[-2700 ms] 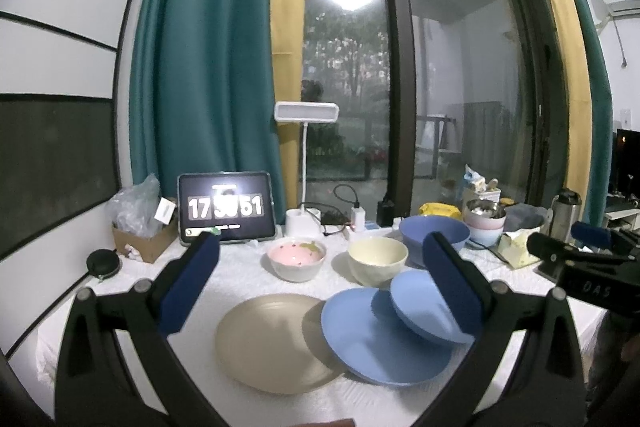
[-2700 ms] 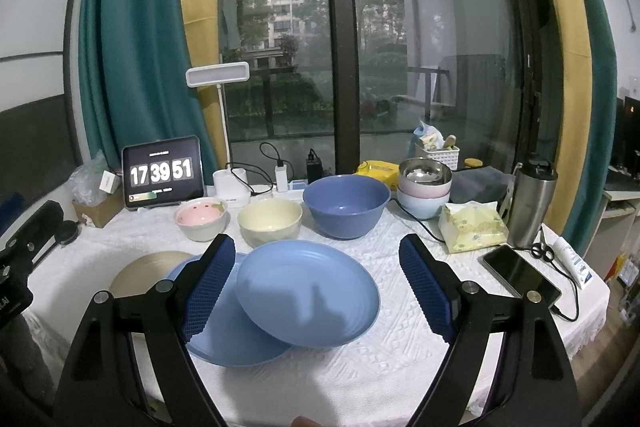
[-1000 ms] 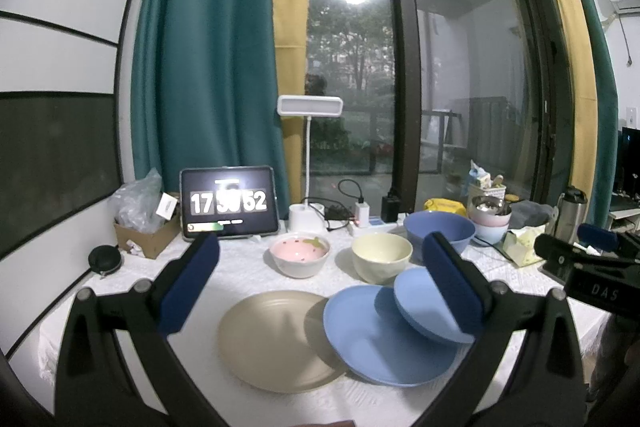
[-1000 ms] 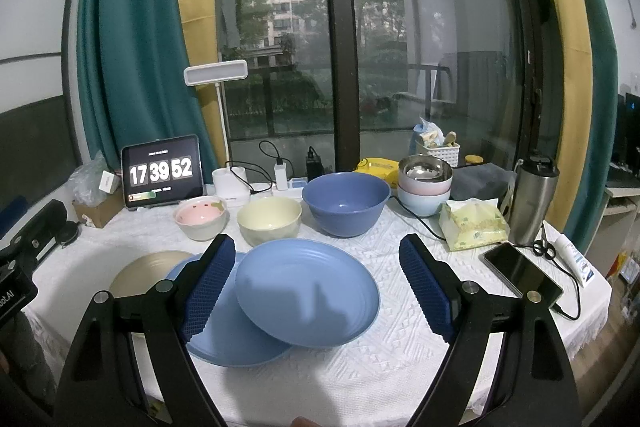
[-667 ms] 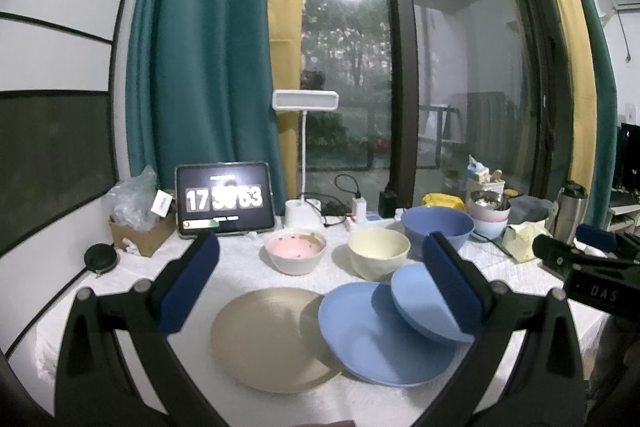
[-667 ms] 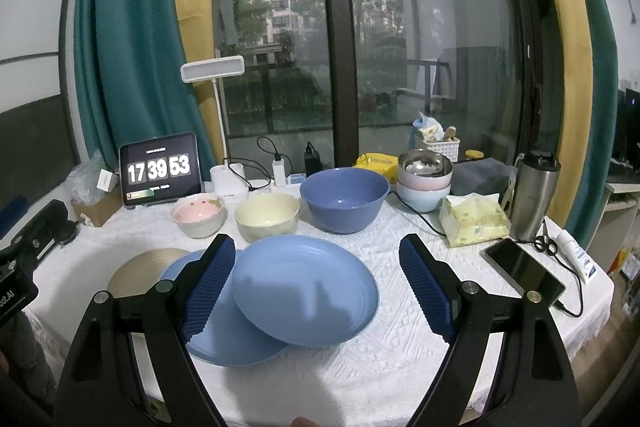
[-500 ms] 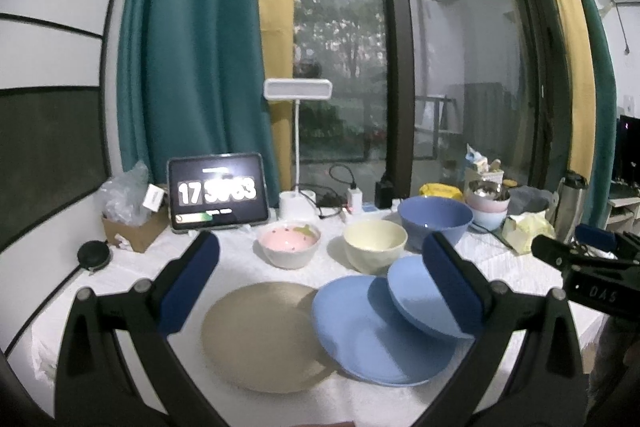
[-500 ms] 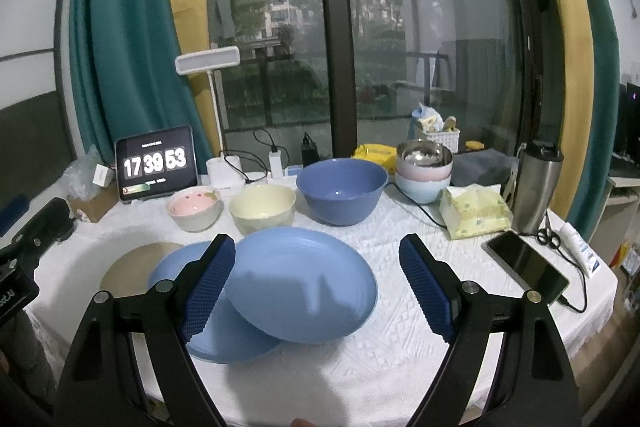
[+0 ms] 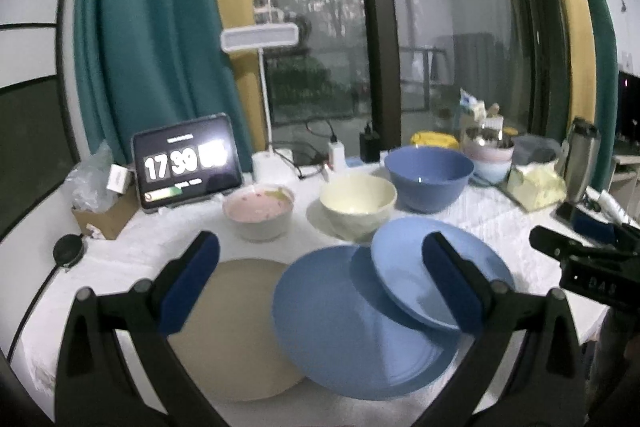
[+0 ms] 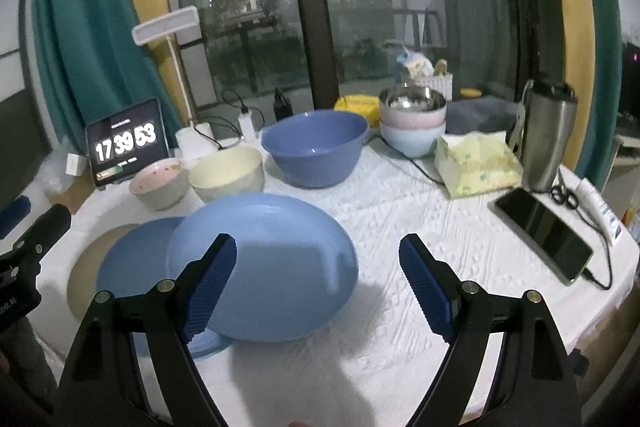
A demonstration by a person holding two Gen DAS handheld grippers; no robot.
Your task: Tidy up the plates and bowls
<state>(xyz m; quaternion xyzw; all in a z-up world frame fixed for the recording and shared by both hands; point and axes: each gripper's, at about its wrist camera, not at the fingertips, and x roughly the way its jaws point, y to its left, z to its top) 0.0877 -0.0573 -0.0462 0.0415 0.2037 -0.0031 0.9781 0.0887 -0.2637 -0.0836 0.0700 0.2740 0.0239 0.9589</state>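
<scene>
A beige plate point(image 9: 240, 327) lies at the front left, overlapped by a large blue plate point(image 9: 352, 331), which carries a smaller blue plate point(image 9: 404, 267) leaning on its right edge. Behind stand a pink bowl point(image 9: 258, 211), a cream bowl point(image 9: 358, 203) and a big blue bowl point(image 9: 428, 175). My left gripper point(image 9: 320, 283) is open above the plates, holding nothing. My right gripper point(image 10: 320, 287) is open over the smaller blue plate point(image 10: 276, 267); the big blue bowl point(image 10: 314, 151) and cream bowl point(image 10: 228, 173) are beyond it.
A tablet clock point(image 9: 186, 163), a desk lamp point(image 9: 260, 39) and cables stand at the back. Stacked bowls point(image 10: 412, 123), a tissue pack point(image 10: 476, 163), a steel flask point(image 10: 548, 135) and a phone point(image 10: 544, 231) are on the right. A cardboard box point(image 9: 104, 215) is on the left.
Both grippers have moved forward and down toward the table, so the plates and bowls look closer. Both stay open. The dishes have not moved.
</scene>
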